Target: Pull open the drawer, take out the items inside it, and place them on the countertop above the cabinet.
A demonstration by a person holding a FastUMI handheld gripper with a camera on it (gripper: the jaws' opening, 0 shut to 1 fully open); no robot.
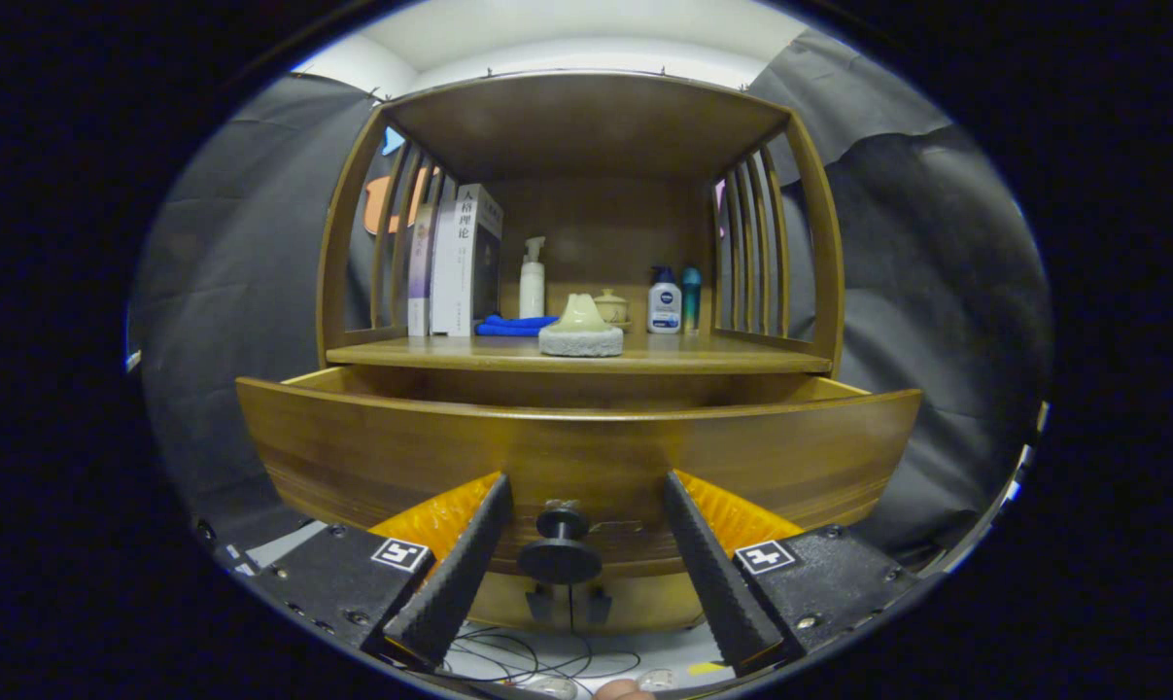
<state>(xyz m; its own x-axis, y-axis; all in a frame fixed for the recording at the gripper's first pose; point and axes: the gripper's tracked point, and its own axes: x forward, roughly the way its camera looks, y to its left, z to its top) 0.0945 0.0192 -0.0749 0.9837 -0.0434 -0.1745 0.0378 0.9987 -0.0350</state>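
A wooden cabinet stands straight ahead, its drawer [576,447] pulled partly out below the countertop [586,357]. The drawer's dark round knob [560,546] sits between my fingers with a gap on each side. My gripper [586,491] is open, its fingertips close to the drawer front. The drawer's inside is hidden behind its front panel. On the countertop's front edge rests a pale scrubber with a round pad [581,330].
On the shelf stand several books [460,261] at the left, a white pump bottle [532,280], a blue cloth [513,325], a small lidded jar [611,306], a lotion bottle [664,302] and a teal bottle [691,299]. Slatted side rails flank the shelf. Cables [537,661] lie below.
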